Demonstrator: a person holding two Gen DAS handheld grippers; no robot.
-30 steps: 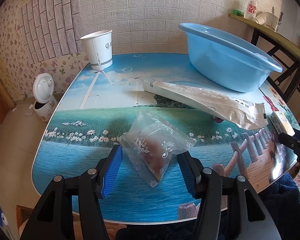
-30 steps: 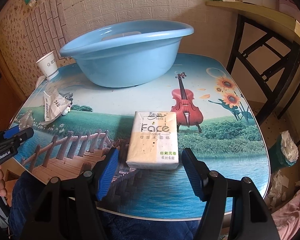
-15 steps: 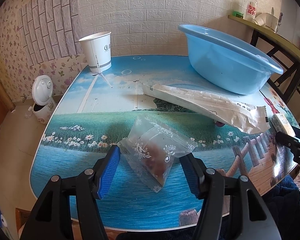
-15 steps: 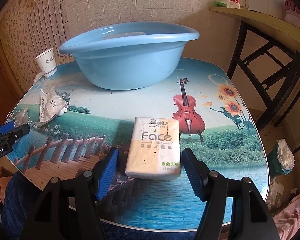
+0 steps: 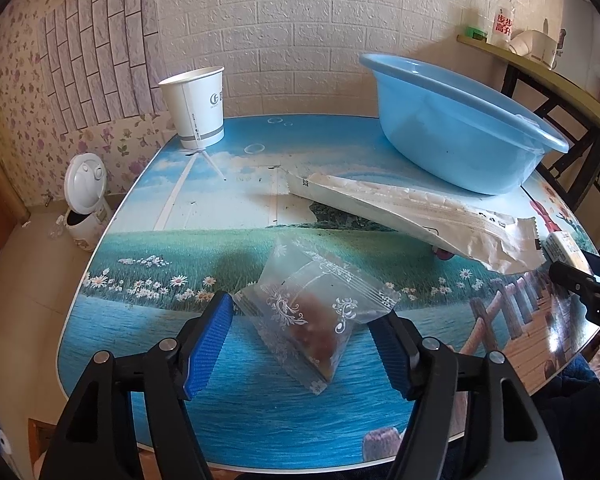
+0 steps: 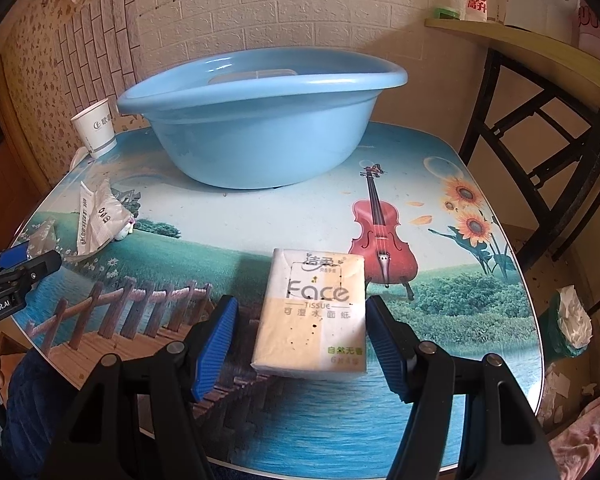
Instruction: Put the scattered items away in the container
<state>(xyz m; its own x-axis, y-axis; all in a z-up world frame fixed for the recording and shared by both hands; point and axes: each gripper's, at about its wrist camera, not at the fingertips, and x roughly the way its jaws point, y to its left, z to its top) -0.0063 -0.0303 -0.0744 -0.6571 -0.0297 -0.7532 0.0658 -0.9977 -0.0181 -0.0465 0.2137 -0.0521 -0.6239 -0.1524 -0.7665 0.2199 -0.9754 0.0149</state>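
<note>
Tidy job reads as barely begun: I see nothing that I can confirm inside the blue basin [image 6: 260, 120], though its floor is mostly hidden from both wrist views. Every loose item I can make out lies on the counter [image 5: 228, 216], all on my side of the basin. My left tool [image 5: 302, 340] is spread, its jaws having just been opening, with the clear snack packet [image 5: 316, 316] lying flat between them; the pads stand beside it and do not press on it. My right tool [image 6: 298, 338] is spread too, straddling the tissue pack [image 6: 316, 312] with a gap on each side, the pack resting on the counter well in front of the basin. The long crumpled white wrapper [image 5: 416, 216] lies just in front of the basin's left side, near it. The paper cup [image 5: 194, 108] stands upright to the basin's left, well apart. Left to do, as I judge it: all four pieces need to go in, starting with the two under my tools.
</note>
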